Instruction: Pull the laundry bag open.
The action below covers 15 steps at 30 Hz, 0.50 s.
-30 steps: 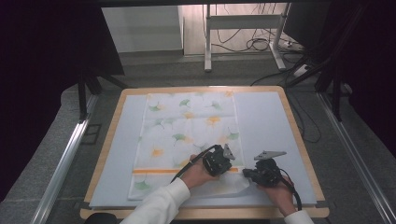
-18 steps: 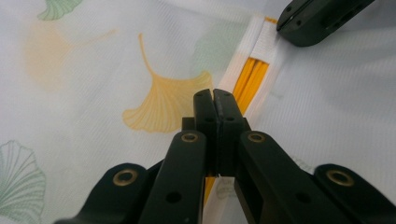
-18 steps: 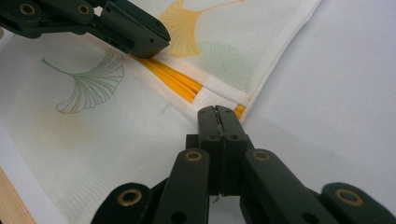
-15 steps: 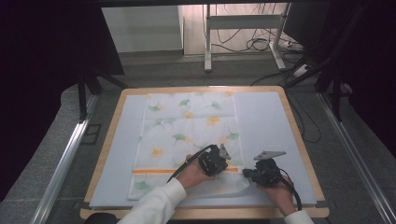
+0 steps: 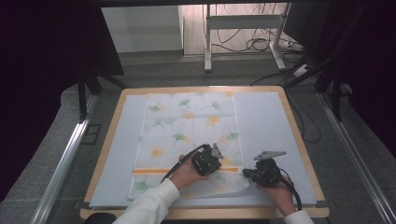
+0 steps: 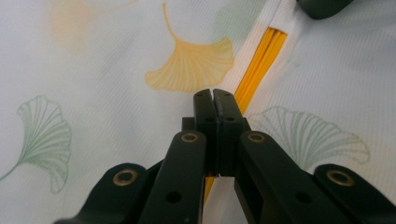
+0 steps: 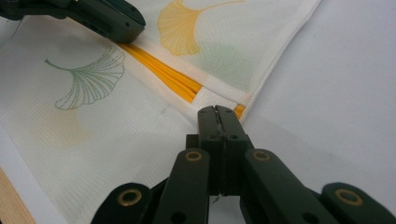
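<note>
The leaf-print cloth (image 5: 189,135) is lying flat on the tabletop (image 5: 266,116). The left gripper (image 5: 211,164) has been sliding along the cloth's orange stripe (image 6: 259,60), jaws clenched tight on nothing. The right gripper (image 5: 248,174), jaws clenched too, is pressing beside the cloth's near corner. Smoothing looks nearly done.

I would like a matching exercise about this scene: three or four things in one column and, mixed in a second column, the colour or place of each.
Things:
1. towel
2. stripe
3. left claw
4. right claw

Descriptions:
A. orange band across the cloth
B. shut, on the cloth beside the stripe
C. white with ginkgo leaves, on the pale blue mat
D. shut, at the cloth's near right corner

Pairs: 1-C, 2-A, 3-B, 4-D
</note>
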Motion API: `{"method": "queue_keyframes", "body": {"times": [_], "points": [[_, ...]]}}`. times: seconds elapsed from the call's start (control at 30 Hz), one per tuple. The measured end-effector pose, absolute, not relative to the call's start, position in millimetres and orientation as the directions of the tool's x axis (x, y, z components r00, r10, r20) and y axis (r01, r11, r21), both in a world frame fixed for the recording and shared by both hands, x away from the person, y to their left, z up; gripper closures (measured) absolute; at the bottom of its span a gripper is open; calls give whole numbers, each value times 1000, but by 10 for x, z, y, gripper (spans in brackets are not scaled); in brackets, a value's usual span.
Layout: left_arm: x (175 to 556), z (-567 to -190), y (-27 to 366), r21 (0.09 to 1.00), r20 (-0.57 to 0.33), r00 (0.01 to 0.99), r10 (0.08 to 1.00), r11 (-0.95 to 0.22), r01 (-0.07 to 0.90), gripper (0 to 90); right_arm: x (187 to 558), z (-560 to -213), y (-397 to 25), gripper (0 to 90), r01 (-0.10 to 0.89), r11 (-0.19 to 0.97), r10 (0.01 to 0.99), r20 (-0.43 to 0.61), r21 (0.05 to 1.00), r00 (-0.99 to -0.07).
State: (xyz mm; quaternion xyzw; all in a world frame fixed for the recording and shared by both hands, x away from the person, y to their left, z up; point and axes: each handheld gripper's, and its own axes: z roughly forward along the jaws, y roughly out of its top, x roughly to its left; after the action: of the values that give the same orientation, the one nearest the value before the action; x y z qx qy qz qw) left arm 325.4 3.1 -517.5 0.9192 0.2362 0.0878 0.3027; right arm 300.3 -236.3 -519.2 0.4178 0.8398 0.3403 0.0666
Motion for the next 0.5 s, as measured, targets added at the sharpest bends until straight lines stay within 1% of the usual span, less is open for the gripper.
{"method": "queue_keyframes", "body": {"times": [0.17,0.33,0.5], "points": [[3247,-5184,93,605,11,870,493,-696,387,900,3003,-5193,-2364,891,657,418,747,173,627,-641],[3227,-5183,134,600,32,867,497,-703,382,900,3006,-5194,-2368,891,656,419,746,173,628,-643],[3228,-5189,187,601,17,862,507,-694,396,900,3006,-5196,-2369,891,655,418,746,174,629,-643]]}}
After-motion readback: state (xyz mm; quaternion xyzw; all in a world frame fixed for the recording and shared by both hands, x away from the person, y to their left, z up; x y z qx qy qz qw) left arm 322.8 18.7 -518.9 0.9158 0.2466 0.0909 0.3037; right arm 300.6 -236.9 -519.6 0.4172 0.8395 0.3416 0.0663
